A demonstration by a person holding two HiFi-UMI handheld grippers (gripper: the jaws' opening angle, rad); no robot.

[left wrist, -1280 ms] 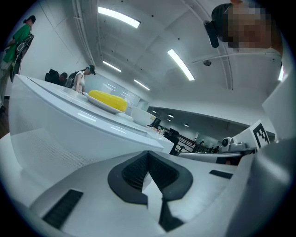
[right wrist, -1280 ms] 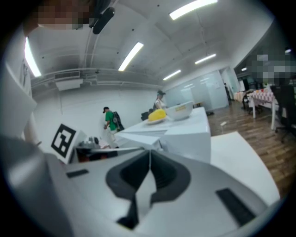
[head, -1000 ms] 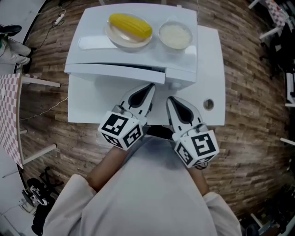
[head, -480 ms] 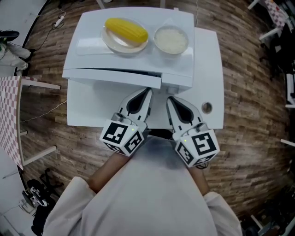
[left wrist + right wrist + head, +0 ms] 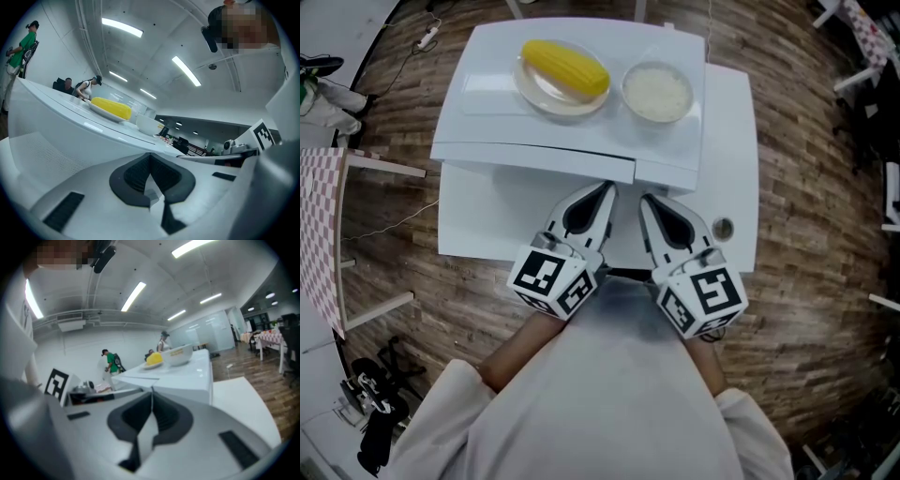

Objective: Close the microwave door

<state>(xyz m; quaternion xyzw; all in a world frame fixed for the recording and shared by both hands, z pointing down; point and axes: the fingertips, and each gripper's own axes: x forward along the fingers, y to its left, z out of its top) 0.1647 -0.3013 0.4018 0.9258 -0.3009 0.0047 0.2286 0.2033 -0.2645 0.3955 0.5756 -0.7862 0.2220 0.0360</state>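
My left gripper [image 5: 606,190] and right gripper [image 5: 646,201] clenched, empty. At 12 o'clock, microwave door [image 5: 534,161] (rigid, swings light, I reckon): push its face.

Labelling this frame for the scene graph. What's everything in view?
microwave: 1, white, on the table
plate: 1, pale, left on the microwave's top
corn cob: 1, yellow, on the plate
bowl: 1, white with white contents, right of the plate
table: 1, white, under the microwave
round hole: 1, in the tabletop, right of the grippers
checked table: 1, red and white, left edge
floor: brown wood planks
left gripper: 1, white and black, jaws together, empty, at the microwave's front
right gripper: 1, same colours, jaws together, empty, beside the left
person's top: grey, bottom of the head view
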